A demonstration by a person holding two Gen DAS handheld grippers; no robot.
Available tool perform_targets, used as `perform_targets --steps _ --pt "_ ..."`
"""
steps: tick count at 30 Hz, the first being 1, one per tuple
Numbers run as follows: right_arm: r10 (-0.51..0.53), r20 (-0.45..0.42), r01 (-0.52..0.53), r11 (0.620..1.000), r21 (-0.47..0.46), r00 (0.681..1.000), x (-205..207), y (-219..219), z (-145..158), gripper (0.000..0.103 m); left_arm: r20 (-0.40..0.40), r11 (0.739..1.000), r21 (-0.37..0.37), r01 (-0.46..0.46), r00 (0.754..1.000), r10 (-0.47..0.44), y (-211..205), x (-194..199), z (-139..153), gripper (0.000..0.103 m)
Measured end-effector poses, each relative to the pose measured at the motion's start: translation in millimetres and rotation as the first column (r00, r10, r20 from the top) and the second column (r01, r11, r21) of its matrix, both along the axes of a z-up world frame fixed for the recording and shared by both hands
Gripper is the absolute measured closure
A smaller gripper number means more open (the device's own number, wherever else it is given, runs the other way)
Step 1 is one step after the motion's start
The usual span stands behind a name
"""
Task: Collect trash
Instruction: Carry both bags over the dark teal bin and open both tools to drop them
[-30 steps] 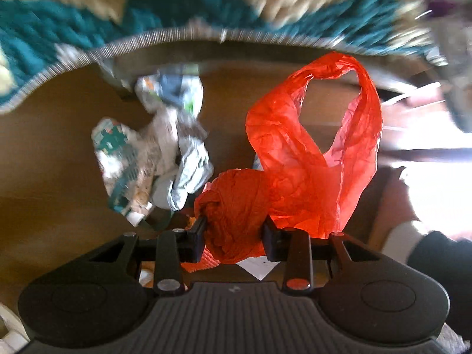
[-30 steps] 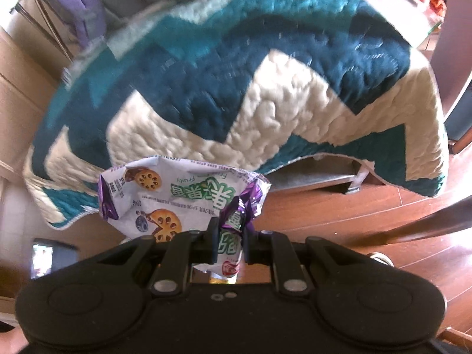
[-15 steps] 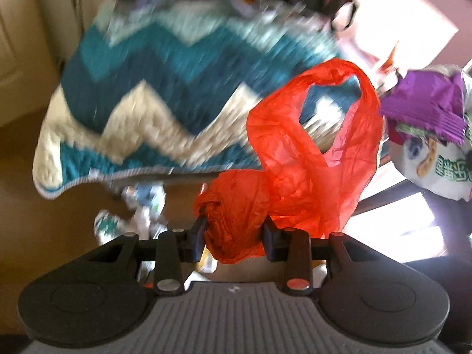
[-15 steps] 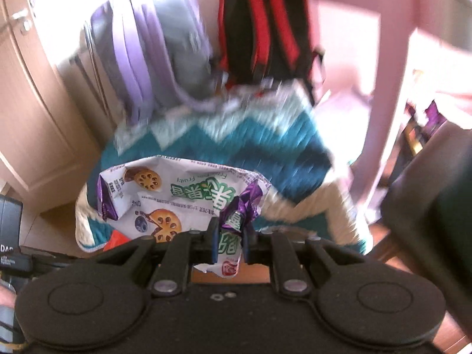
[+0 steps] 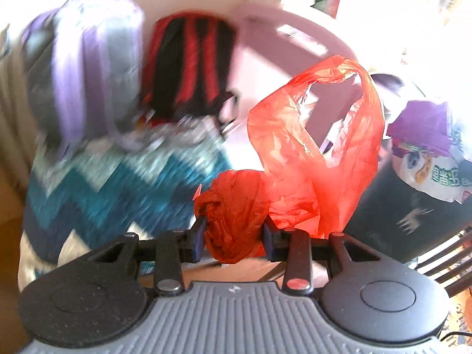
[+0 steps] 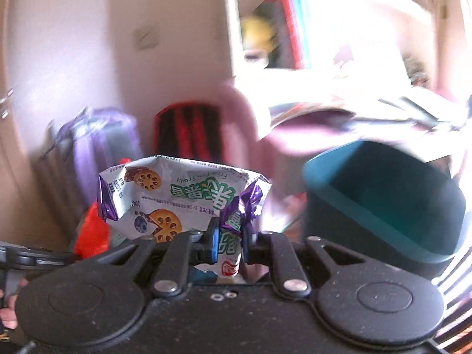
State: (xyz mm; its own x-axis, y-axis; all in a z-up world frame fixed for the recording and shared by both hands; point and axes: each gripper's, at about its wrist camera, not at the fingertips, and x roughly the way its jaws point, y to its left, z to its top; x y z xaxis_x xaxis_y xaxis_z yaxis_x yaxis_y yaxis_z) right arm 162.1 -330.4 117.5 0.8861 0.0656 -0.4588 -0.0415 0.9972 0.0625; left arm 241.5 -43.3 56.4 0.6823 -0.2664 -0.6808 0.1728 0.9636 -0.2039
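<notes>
A pale, plain wall point(image 6: 73, 59) closes the back of the room, and against it stand a blurred purple-and-grey backpack point(image 5: 85, 79) and a black backpack with red stripes point(image 5: 188, 65), both above a quilted blanket in teal, navy and cream zigzags point(image 5: 112, 183). To the right a white bookshelf with upright coloured books point(image 6: 283, 26) is washed out by strong daylight, and a brown wooden floor point(image 5: 8, 236) shows at the left edge.

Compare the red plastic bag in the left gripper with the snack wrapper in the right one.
The red plastic bag is plain, translucent and bunched, with a handle loop standing up; the snack wrapper is opaque, white and purple, printed with pictures and text. The left gripper stands wider than the right gripper. Both are crumpled trash, clamped.
</notes>
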Motion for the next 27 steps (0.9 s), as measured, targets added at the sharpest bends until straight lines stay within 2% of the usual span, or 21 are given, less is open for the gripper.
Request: perform_targets --steps 6,9,13,17,20,24,27 --pt "-0.144 0.104 0.157 0.980 -0.124 0.984 -14 -53 45 0.090 0.094 0.994 -0.015 0.105 0.990 -0.103 -68 10 58 0.066" --pt "-0.221 0.144 0.246 0.950 -0.190 0.965 -16 -81 57 0.090 0.136 0.987 -0.011 0.158 0.978 -0.155 -105 16 82 0.066" --pt "-0.295 0.139 0.324 0.902 -0.286 0.945 -14 -113 59 0.089 0.143 0.969 -0.016 0.248 0.959 -0.243 -159 27 103 0.066" --pt "-0.313 0.098 0.326 0.862 -0.387 0.945 -3 -129 44 0.089 0.125 0.950 0.000 0.312 0.943 -0.310 -210 34 111 0.066" --pt "-0.309 0.063 0.305 0.849 -0.433 0.949 5 -133 31 0.089 0.104 0.937 0.017 0.348 0.932 -0.348 -247 42 110 0.066" --pt "-0.288 0.020 0.258 0.824 -0.505 0.957 19 -130 17 0.089 0.076 0.921 0.040 0.387 0.918 -0.389 -288 55 102 0.066" --pt "-0.271 -0.018 0.217 0.811 -0.544 0.963 27 -126 7 0.089 0.035 0.918 0.046 0.394 0.918 -0.396 -309 71 92 0.066"
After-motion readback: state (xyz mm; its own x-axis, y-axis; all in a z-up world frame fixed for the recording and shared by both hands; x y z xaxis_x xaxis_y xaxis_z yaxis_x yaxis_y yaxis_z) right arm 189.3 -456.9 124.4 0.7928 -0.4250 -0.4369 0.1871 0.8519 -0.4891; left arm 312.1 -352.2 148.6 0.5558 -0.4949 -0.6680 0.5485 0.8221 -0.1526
